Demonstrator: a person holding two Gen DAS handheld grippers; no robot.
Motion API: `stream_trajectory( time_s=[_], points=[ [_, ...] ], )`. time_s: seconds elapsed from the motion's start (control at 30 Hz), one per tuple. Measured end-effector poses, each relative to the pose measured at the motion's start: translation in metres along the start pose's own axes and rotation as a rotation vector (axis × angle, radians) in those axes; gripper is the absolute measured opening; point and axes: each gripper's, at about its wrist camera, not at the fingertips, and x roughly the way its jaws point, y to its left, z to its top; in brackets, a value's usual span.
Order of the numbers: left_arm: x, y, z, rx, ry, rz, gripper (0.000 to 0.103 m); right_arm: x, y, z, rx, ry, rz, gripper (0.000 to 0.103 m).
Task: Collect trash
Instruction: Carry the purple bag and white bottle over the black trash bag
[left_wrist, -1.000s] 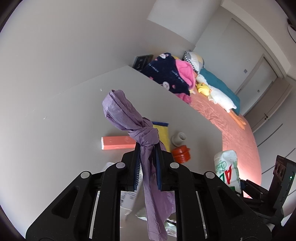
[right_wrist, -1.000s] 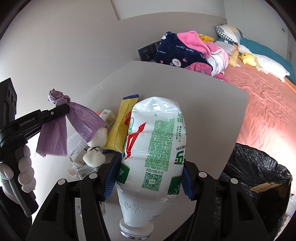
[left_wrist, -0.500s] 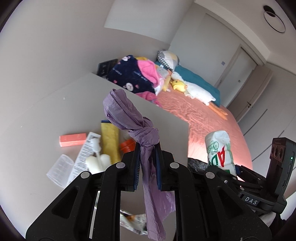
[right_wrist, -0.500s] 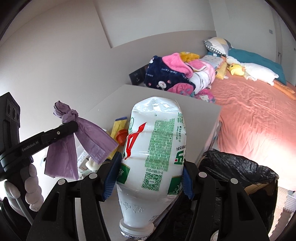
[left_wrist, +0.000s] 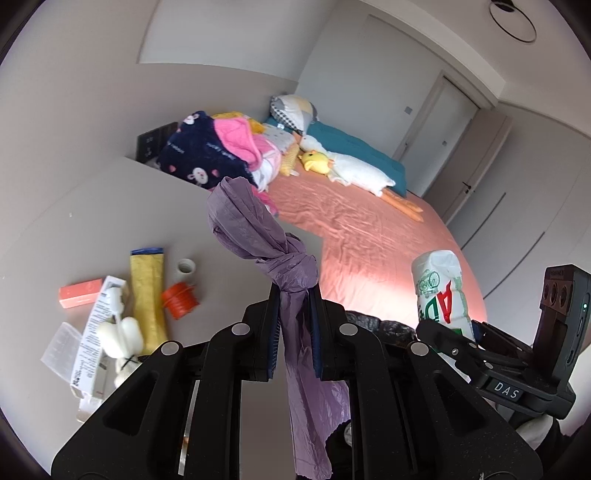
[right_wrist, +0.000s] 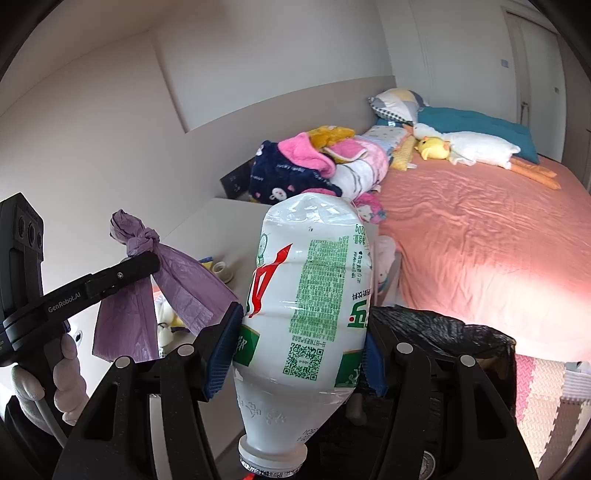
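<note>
Left claw (left_wrist: 293, 332) is pressed together on a knotted purple plastic bag (left_wrist: 291, 280), pinching it just under the knot; the tail hangs limp below the jaws. Judged light, soft and slippery film: the knot is the sound place to hold, as it cannot slide through the pads.

Right claw (right_wrist: 299, 339) is pinching a crumpled white plastic drink bottle (right_wrist: 310, 291), neck down, across its labelled middle. Judged light, empty and springy; the dented wall yields, so the mid-body grip is adequate.

Both items are held in the air near a black-lined trash bin (right_wrist: 443, 328) beside the bench (left_wrist: 92, 221), where other litter remains.

Compared with a second ago: both claws have swung away from the bench toward the bed (right_wrist: 480, 236) side, and the bin now sits directly behind the bottle. Grips are unchanged.
</note>
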Motion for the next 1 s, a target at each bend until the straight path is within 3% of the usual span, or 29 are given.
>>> stream_trajectory(
  time_s=[0.57, 0.9, 0.93, 0.97, 1.0],
  points=[
    [0.032, -0.076, -0.006, 0.110, 0.055, -0.135, 0.013, -0.043, -0.070, -0.009, 0.100, -0.061, -0.116, 0.060],
    [0.064, -0.116, -0.016, 0.151, 0.158, -0.254, 0.015, -0.066, -0.110, -0.017, 0.171, -0.078, -0.147, 0.060],
    [0.068, -0.118, -0.018, 0.144, 0.188, -0.275, 0.020, -0.069, -0.116, -0.018, 0.183, -0.081, -0.144, 0.062],
    [0.072, -0.120, -0.019, 0.136, 0.211, -0.276, 0.051, -0.073, -0.118, -0.019, 0.190, -0.090, -0.153, 0.066],
    [0.075, -0.122, -0.020, 0.127, 0.222, -0.256, 0.087, -0.077, -0.120, -0.019, 0.197, -0.106, -0.175, 0.079]
  ],
)
